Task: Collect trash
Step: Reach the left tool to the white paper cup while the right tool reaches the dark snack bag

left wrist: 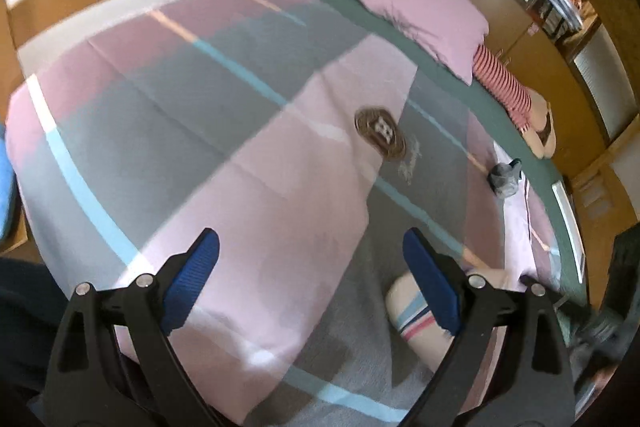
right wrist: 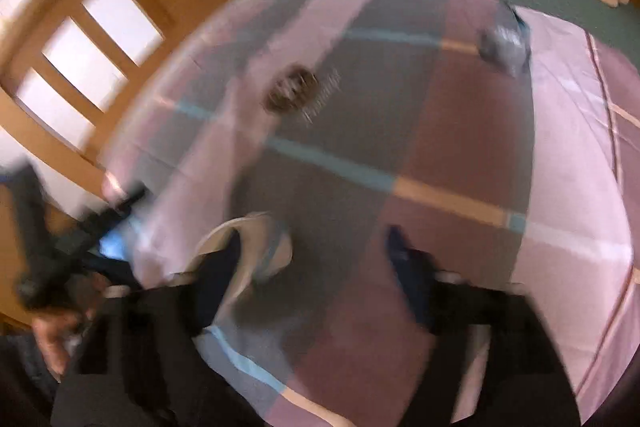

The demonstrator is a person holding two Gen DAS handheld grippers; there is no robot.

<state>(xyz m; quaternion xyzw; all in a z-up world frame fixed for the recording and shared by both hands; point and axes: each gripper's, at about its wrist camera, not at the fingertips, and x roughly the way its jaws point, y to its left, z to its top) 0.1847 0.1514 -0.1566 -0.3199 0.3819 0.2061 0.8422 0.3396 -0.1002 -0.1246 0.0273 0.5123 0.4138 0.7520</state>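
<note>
The cup lies on its side on the bed, touching the inner finger of each gripper. Left gripper and right gripper stand wide, empty. The wrapper lies farther ahead.

Two grippers, both with jaws wide apart

The left gripper tips downward – its two blue pads stand far from each other with nothing pressed between them. The right gripper tips down too, blurry, its dark fingers spread wide. Off to its left, low down, a bare hand grips the black frame of the other gripper.
</note>
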